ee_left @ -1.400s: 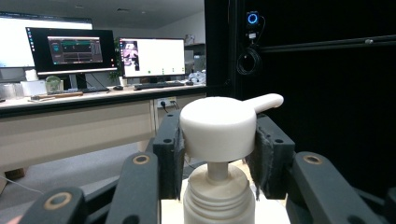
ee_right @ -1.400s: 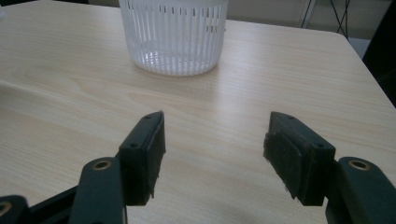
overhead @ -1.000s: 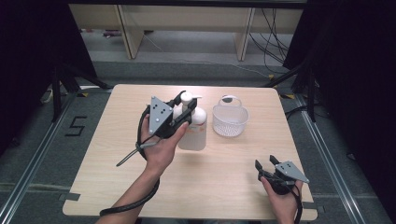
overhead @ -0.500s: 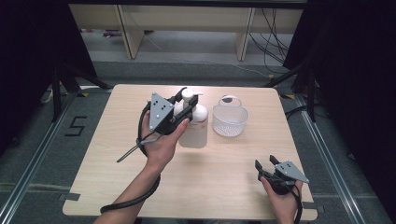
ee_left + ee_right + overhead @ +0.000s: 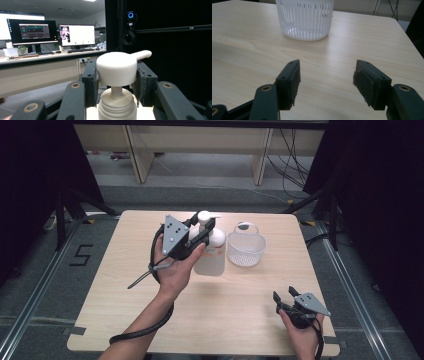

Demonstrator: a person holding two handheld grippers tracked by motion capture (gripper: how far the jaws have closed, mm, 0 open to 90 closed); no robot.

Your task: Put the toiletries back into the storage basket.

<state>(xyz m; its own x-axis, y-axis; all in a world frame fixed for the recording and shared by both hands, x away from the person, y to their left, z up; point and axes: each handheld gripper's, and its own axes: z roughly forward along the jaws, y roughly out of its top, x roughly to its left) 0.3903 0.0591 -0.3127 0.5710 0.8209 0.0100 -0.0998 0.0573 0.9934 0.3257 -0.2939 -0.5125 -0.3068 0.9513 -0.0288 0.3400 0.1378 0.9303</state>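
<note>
I have the left gripper (image 5: 202,231) up at the far middle of the table (image 5: 125,320), its jaws clamped on the white pump head (image 5: 116,68) of the bottle (image 5: 210,260); in the left gripper view both pads sit flat against the sides of the head, nozzle pointing off to the right behind them. The bottle stands just beside the white basket (image 5: 246,251), on the basket's left in the high view, and I cannot tell whether its base rests on the wood or hangs just clear of it. The right gripper (image 5: 285,297) rests near the table's near right corner, jaws spread with nothing between them, looking across bare wood at the basket (image 5: 304,20). Handling notes: the head is hard, smooth plastic, so I judge it slippery and likely to twist about its thin stem if the body swings. The body looks translucent and possibly part full, so the weight hangs well below the grip and the stem takes the load. A pump head can also sink when pressed from above; I would squeeze only from the sides. For a steadier carry I would take the collar or the shoulder below it, keep the bottle upright and move slowly.
</note>
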